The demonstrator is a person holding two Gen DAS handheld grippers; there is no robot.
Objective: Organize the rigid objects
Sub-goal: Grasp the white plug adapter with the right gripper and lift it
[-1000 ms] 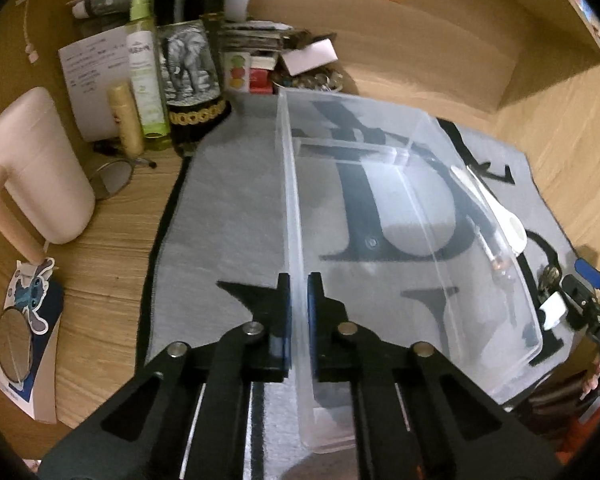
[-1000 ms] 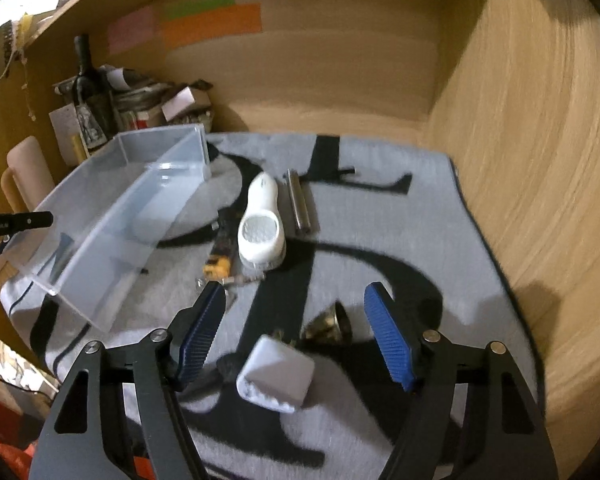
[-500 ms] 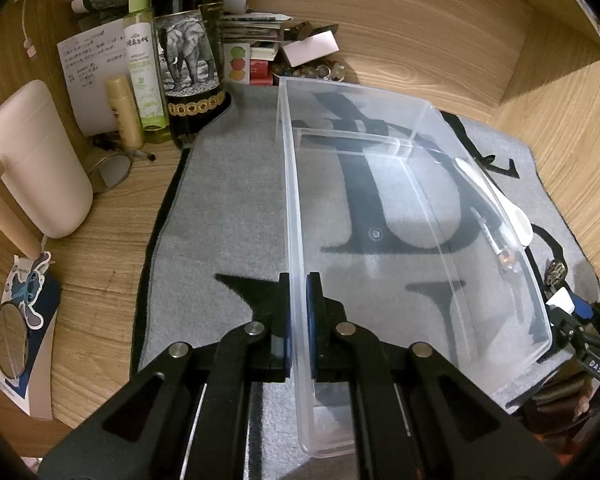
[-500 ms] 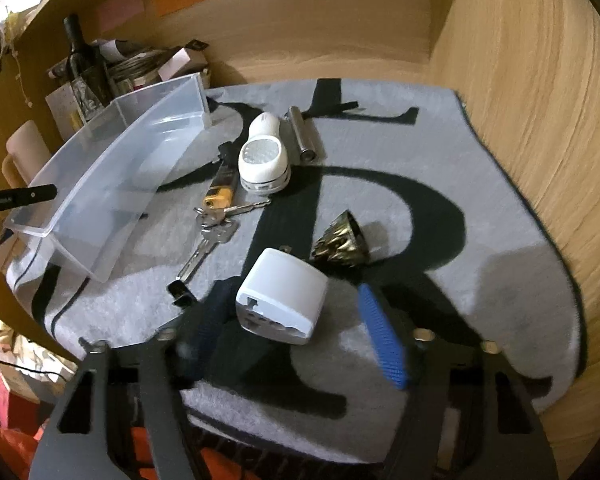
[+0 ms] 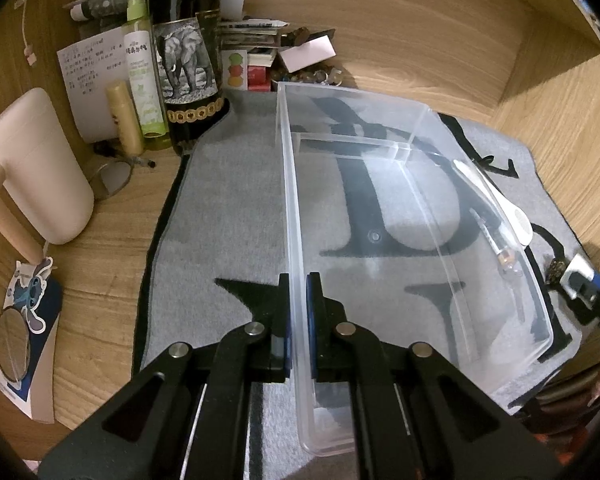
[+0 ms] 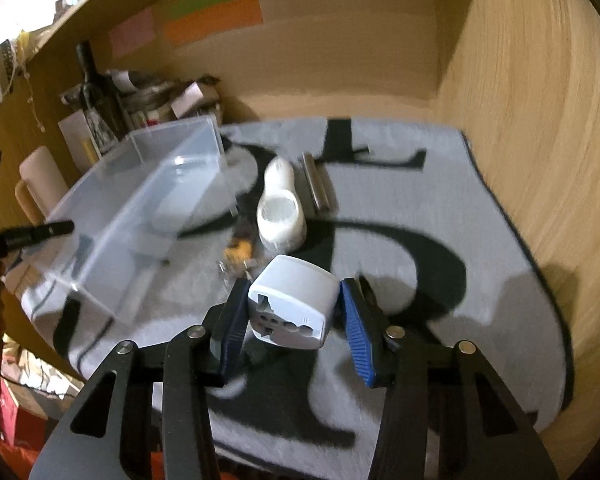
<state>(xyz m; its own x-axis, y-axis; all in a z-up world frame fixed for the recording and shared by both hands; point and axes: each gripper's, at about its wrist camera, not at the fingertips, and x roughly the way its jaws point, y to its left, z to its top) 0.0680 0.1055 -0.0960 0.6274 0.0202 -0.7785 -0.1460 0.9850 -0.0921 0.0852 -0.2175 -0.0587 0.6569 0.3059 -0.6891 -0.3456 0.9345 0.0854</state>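
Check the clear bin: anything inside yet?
Empty: only the mat's pattern shows through the clear bin; the white adapter sits between the right gripper fingers.

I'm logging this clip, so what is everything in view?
clear bin: 1, transparent, on mat, left side
mat: 1, grey and black, on desk
travel adapter: 1, white, between right gripper fingers
white handheld device: 1, on mat beside bin
metal cylinder: 1, silver, right of device
keys: 1 bunch, mid mat
wine bottle: 1, dark, back left
spray bottle: 1, green
mug: 1, beige, left
left gripper: clamped on bin wall
right gripper: around adapter
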